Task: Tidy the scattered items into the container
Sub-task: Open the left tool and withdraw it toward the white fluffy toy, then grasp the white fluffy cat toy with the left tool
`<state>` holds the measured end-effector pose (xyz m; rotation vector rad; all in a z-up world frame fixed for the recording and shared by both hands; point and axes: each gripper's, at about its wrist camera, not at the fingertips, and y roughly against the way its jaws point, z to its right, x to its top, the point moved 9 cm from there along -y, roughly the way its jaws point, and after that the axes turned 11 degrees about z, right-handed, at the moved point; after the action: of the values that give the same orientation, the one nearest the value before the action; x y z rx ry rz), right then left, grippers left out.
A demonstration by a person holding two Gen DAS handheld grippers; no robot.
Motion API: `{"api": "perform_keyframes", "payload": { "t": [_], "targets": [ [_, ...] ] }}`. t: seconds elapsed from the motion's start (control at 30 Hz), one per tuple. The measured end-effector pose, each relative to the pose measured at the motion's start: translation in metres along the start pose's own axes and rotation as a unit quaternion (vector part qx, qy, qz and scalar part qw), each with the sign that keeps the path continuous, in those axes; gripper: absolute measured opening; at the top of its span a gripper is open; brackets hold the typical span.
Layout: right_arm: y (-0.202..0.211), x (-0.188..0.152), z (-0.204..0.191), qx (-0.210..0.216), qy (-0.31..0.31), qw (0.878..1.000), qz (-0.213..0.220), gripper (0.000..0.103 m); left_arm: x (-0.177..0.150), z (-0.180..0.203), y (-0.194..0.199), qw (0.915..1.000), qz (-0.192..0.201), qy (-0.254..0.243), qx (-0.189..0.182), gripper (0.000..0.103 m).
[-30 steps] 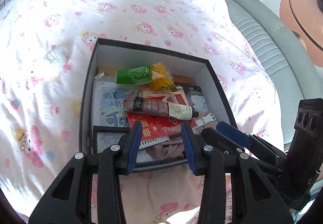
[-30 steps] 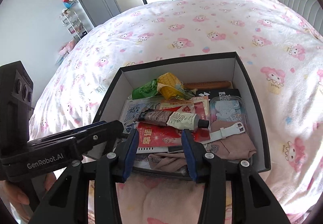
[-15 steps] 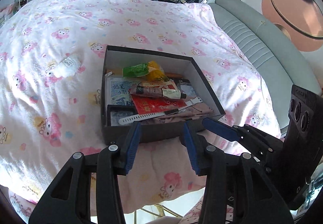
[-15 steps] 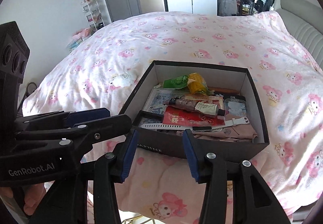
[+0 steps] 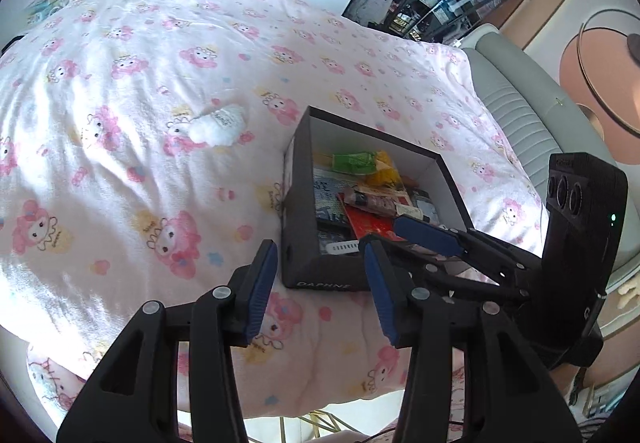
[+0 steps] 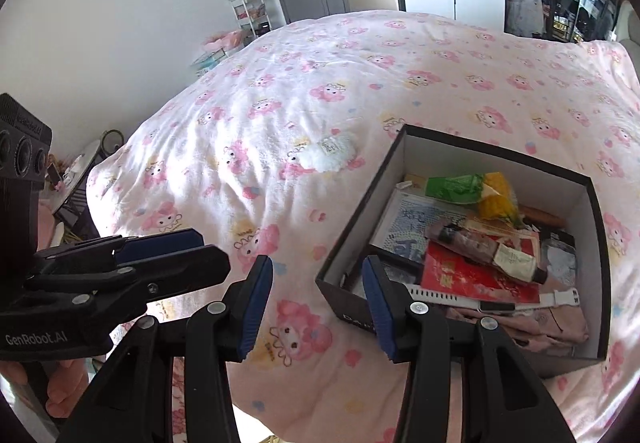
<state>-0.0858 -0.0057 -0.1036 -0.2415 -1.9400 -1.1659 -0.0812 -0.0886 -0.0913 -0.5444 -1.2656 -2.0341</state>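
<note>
Both claws empty, left claw [image 5: 320, 283] opening, right claw [image 6: 316, 299] wide, near box [image 6: 404, 147] edge, bedspread [image 6: 280, 91] free.

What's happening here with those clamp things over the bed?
A person is tidying loose items into a black box on the bed, holding a claw in each hand. The left claw is opening with nothing between its pads; the right claw is open and empty too. One white fluffy item remains on the bedspread, outside the box.

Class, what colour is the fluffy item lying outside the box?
White fluffy item; clearest in the right wrist view.
</note>
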Motion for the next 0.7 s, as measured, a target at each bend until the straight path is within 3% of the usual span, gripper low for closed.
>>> {"api": "perform_keyframes", "payload": {
  "t": [0.2, 0.3, 0.37, 0.5, 0.63, 0.7],
  "targets": [
    [-0.049, 0.042, 0.004, 0.026, -0.045, 0.999, -0.012, 0.043, 0.032, -0.054, -0.017, 0.9983, 0.031, 0.042, 0.028, 0.046],
    [-0.083, 0.058, 0.011, 0.043, -0.088, 0.994, -0.042, 0.043, 0.046, -0.092, -0.045, 0.9955, 0.032, 0.076, 0.047, 0.045],
    [-0.108, 0.062, 0.019, 0.025, -0.088, 0.994, -0.066, 0.043, 0.054, -0.113, -0.067, 0.993, 0.033, 0.105, 0.041, 0.045],
    [-0.148, 0.058, 0.033, 0.009, -0.095, 0.989, -0.115, 0.043, 0.058, -0.152, -0.12, 0.983, 0.022, 0.176, 0.045, 0.045],
    [-0.176, 0.061, 0.04, -0.001, -0.108, 0.986, -0.124, 0.043, 0.06, -0.168, -0.166, 0.9756, 0.01, 0.215, 0.045, 0.045],
    [-0.193, 0.064, 0.04, -0.002, -0.118, 0.985, -0.13, 0.043, 0.062, -0.18, -0.183, 0.9665, 0.01, 0.251, 0.051, 0.045]
  ]
}}
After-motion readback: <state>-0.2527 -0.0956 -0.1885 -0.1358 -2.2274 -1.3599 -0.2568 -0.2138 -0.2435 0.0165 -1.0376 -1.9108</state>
